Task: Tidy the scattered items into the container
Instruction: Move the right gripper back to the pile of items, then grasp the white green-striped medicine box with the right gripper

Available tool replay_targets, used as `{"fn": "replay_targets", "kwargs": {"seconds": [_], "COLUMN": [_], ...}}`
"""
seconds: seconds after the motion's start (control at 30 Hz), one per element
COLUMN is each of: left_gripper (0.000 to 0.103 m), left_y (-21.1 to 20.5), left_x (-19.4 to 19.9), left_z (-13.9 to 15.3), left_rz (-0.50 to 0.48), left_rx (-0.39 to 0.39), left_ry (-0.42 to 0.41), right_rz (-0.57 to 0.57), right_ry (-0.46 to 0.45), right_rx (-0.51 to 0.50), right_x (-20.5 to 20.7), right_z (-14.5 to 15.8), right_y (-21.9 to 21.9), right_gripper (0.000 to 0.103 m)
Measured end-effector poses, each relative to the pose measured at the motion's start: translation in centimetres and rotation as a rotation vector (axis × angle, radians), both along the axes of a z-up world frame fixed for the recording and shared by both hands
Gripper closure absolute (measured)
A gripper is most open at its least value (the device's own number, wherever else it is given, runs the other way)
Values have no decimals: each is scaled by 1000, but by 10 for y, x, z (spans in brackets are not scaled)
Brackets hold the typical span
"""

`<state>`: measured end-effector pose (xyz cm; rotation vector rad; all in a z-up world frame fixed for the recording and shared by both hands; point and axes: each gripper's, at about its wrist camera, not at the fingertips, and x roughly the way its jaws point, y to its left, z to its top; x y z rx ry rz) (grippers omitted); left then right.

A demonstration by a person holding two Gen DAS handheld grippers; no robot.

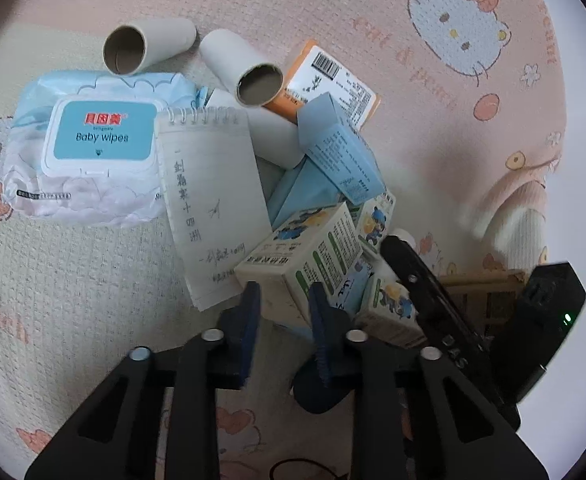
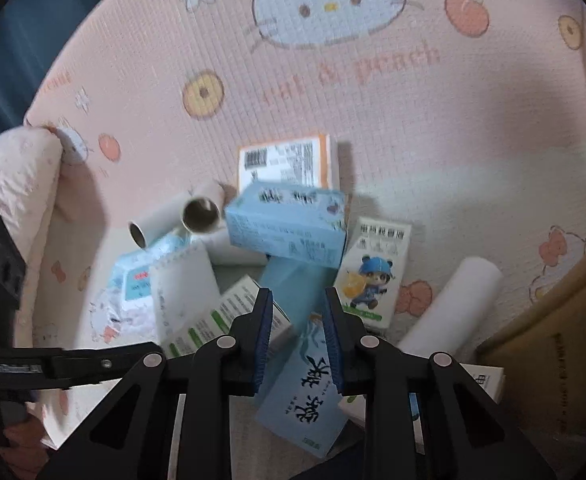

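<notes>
Left to right on the cartoon-print mat [image 1: 433, 152]: baby wipes pack [image 1: 89, 148], spiral notepad [image 1: 213, 200], cardboard tubes [image 1: 249, 76], heaped cartons. Left tool [image 1: 284, 300] clenched on a white carton [image 1: 309, 256]. Right tool [image 2: 297, 312] clenched on a blue carton [image 2: 305, 396]. Cardboard box [image 2: 565, 344] at far right.

Both wrist views close, angled down, sharing item pile [image 1: 293, 184]
</notes>
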<state>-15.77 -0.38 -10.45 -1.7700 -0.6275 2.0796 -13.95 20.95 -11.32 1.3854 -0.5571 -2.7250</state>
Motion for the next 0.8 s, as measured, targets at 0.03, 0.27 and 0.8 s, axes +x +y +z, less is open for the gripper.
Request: {"fn": "replay_targets", "kwargs": {"seconds": [0.03,0.27,0.8], "left_gripper": [79,79,79], "left_y": [0,12,-12], "left_x": [0,0,-32], "left_z": [-2,-6,4], "left_rz": [-4,-31,22], "left_rx": [5,-7,-91], "left_ry": [-9,-22,36], "right_rz": [-1,59,130], "right_ry": [-12,1,-45], "right_rx": [-22,16,-162], "right_x": [-2,-7,-2], "right_z": [-2,-4,-11], "right_y": [1,-14,-24], "right_gripper": [80,80,80]}}
